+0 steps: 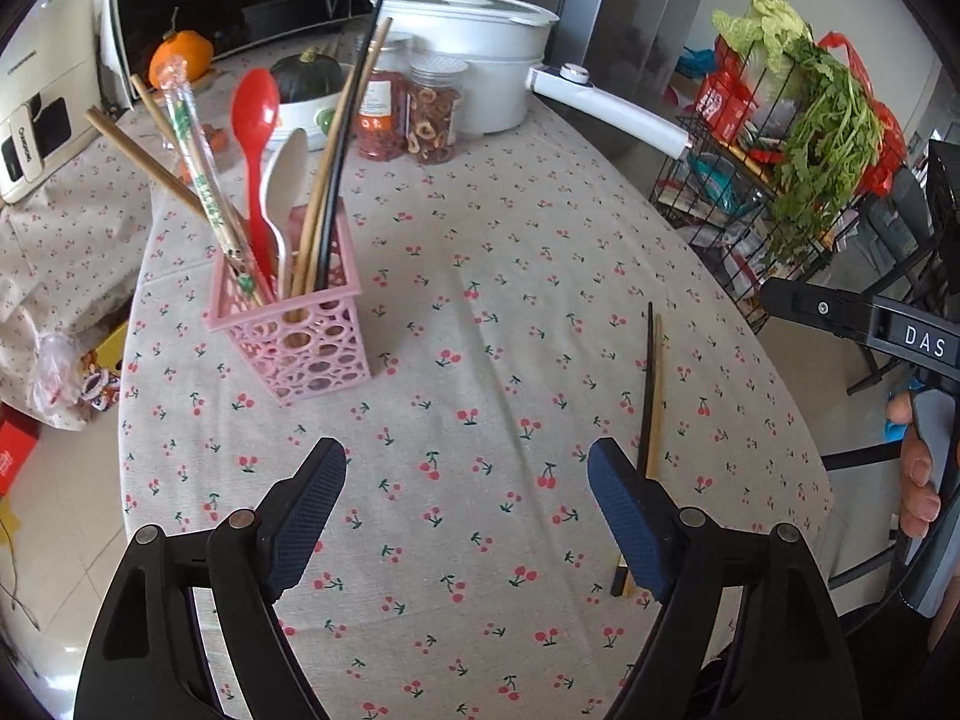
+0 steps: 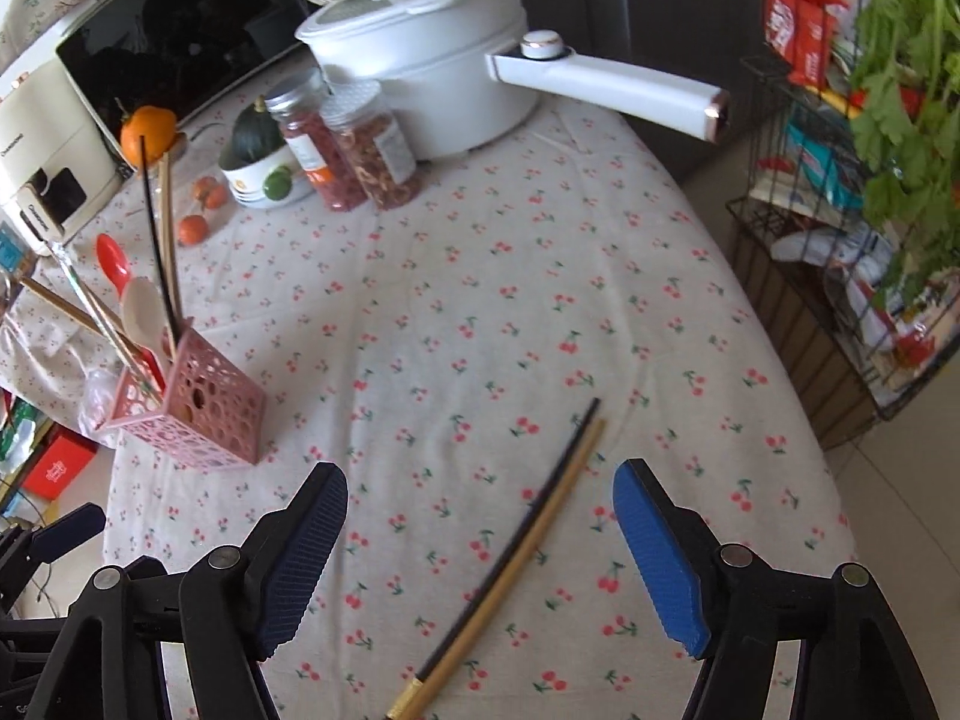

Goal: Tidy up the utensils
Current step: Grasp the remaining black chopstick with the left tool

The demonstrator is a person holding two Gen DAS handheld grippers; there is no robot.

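Both our left gripper [image 1: 467,516] and right gripper [image 2: 480,558] stand open and empty. Two chopsticks [image 2: 528,531] lie side by side on the tablecloth [image 2: 480,300], well apart from the pink holder [image 2: 210,414]. We should close on both sticks together, near their middle.

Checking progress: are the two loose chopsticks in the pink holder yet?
Out. Both chopsticks lie flat on the tablecloth, apart from the pink holder.

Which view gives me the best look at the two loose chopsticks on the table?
The right wrist view: the chopsticks, one black and one tan, lie in full between the open right tongs. In the left wrist view the same chopsticks sit off to the right, and a finger of the left tongs hides part of them.
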